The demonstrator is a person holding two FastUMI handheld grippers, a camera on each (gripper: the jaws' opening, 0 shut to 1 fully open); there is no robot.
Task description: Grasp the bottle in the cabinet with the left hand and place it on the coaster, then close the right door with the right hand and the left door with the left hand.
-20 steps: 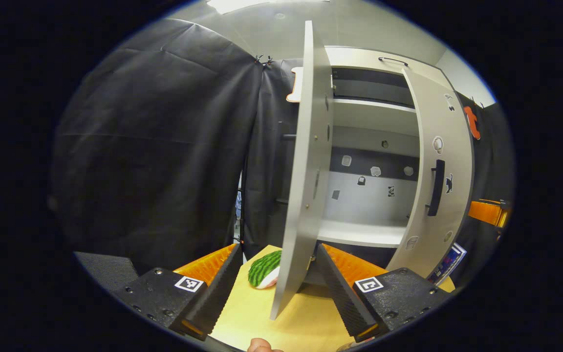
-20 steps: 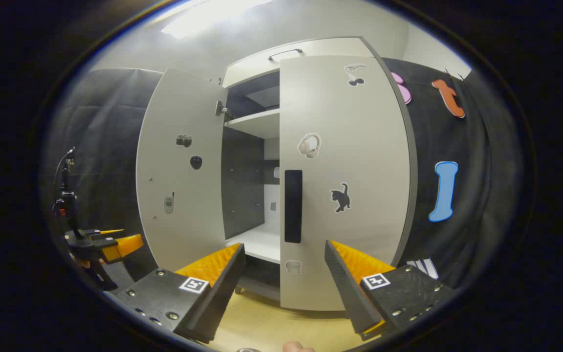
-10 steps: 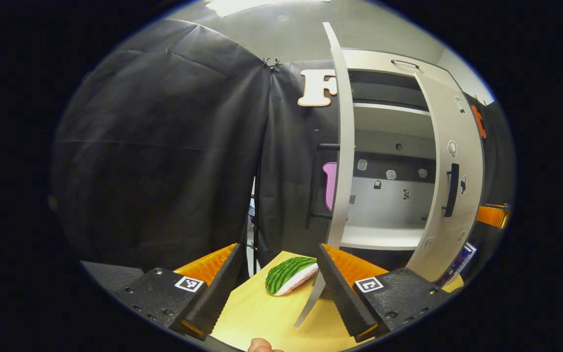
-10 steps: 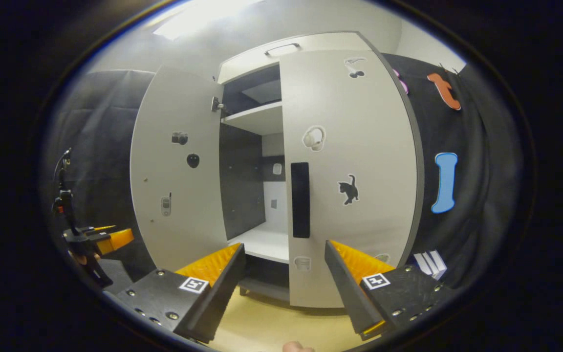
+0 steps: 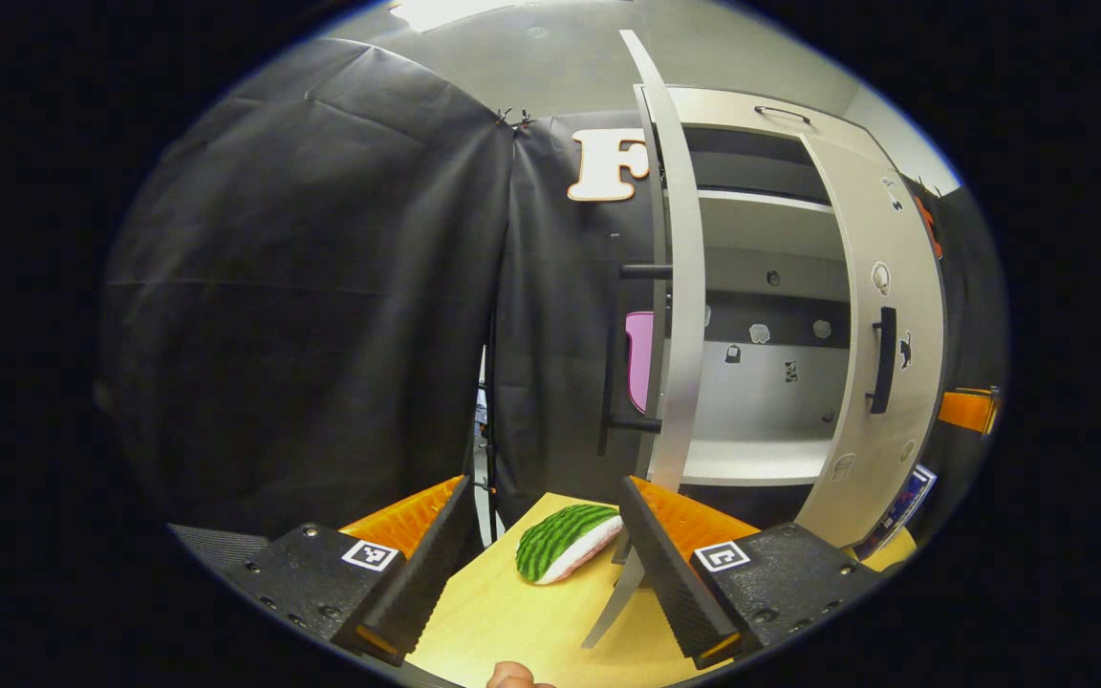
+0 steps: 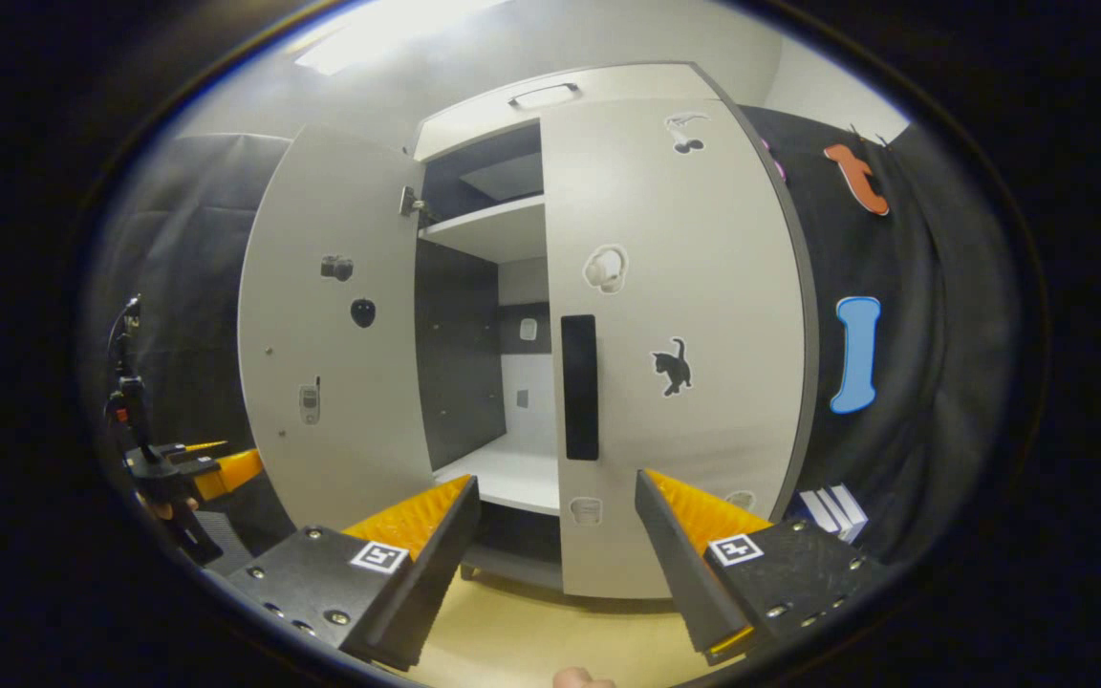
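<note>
Left gripper view: left door [image 5: 680,287] edge-on, swung out from cabinet [image 5: 751,287], its bar handle [image 5: 608,349] on the outer face; lower edge just beside the inner finger of the left gripper [image 5: 541,564], jaws apart, gripping nothing. Watermelon-patterned cushion [image 5: 565,540] lying on wooden table [image 5: 522,621] between the fingers. Right gripper view: right door [image 6: 675,334] closed or nearly so, left door [image 6: 331,325] open, shelf [image 6: 503,473] bare; right gripper [image 6: 555,564] spread wide before the doors.

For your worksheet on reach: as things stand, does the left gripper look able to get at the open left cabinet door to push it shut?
Probably yes. The left gripper, jaws open and empty, sits just in front of the left door, seen edge-on, with only bare table between; the watermelon-slice toy lies off to one side.
</note>
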